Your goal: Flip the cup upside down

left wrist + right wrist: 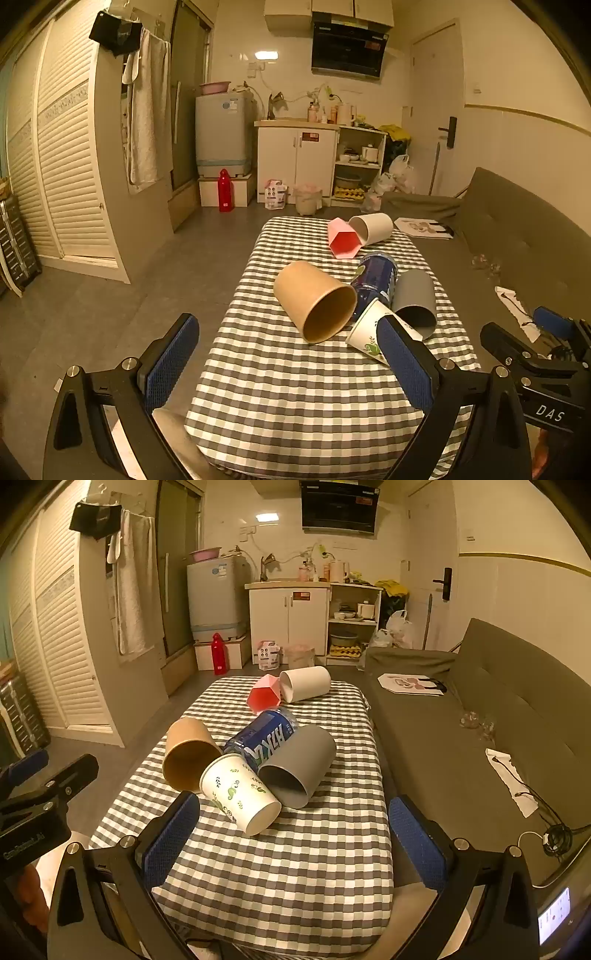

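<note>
Both tongs hang above the near end of the checkered surface [288, 398], each with its blue pads spread wide apart and nothing between them: the left tongs [288, 365] fill the bottom of the left wrist view, the right tongs [295, 843] the bottom of the right wrist view. Six cups lie on their sides across the surface. In the left wrist view, near the centre of the frame, the brown paper cup [314, 301] points its open mouth toward the camera; just right of it lies the dark blue printed cup [375, 278], touching the white leaf-print cup [369, 334], whose lower part is hidden behind the right-hand pad. The grey cup [415, 301] lies against the blue one at centre right. Farther up the frame, at the far end of the surface, the pink hexagonal cup [343, 240] and the plain white cup [373, 228] lie touching, mouths facing the camera. A grey sofa [498, 716] runs along the right side of the right wrist view, just beside the surface.
</note>
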`<action>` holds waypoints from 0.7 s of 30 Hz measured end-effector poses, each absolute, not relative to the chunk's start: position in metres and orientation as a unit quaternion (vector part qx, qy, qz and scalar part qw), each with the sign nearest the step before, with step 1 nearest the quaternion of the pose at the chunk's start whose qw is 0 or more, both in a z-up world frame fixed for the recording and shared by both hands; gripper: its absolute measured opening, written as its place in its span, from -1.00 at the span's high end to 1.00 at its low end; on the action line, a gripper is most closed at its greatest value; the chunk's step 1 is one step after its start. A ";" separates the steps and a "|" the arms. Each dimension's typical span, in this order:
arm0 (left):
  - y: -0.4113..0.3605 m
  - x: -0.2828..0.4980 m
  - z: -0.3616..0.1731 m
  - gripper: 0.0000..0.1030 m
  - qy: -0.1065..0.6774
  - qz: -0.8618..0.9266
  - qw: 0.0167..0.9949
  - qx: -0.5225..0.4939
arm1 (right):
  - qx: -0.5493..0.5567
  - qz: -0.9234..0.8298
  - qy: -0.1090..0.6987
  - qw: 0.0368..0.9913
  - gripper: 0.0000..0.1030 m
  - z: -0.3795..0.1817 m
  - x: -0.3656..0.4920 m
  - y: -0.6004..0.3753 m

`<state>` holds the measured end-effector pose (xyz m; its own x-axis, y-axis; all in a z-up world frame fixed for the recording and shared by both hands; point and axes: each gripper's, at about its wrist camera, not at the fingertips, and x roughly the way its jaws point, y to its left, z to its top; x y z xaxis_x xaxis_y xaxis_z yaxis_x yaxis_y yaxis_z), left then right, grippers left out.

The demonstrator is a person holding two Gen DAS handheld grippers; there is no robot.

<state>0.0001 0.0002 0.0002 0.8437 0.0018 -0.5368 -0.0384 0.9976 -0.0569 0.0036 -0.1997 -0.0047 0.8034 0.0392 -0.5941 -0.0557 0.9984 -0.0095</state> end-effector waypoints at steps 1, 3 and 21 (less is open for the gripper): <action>0.000 0.000 0.001 -0.93 0.275 0.014 0.961 -0.026 | -0.015 0.025 0.313 0.949 -0.99 -0.005 0.004 -0.199; 0.000 0.000 0.001 -0.93 0.275 0.014 0.961 -0.027 | -0.013 0.025 0.311 0.950 -0.99 -0.004 0.003 -0.199; 0.002 0.002 0.003 -0.93 0.274 0.036 0.961 -0.007 | -0.010 0.025 0.316 0.948 -0.99 -0.005 0.005 -0.196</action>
<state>0.0023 0.0019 0.0034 0.8467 0.0649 -0.5280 -0.0731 0.9973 0.0053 0.0045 -0.1959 -0.0050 0.7990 0.0410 -0.5999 -0.0539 0.9985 -0.0036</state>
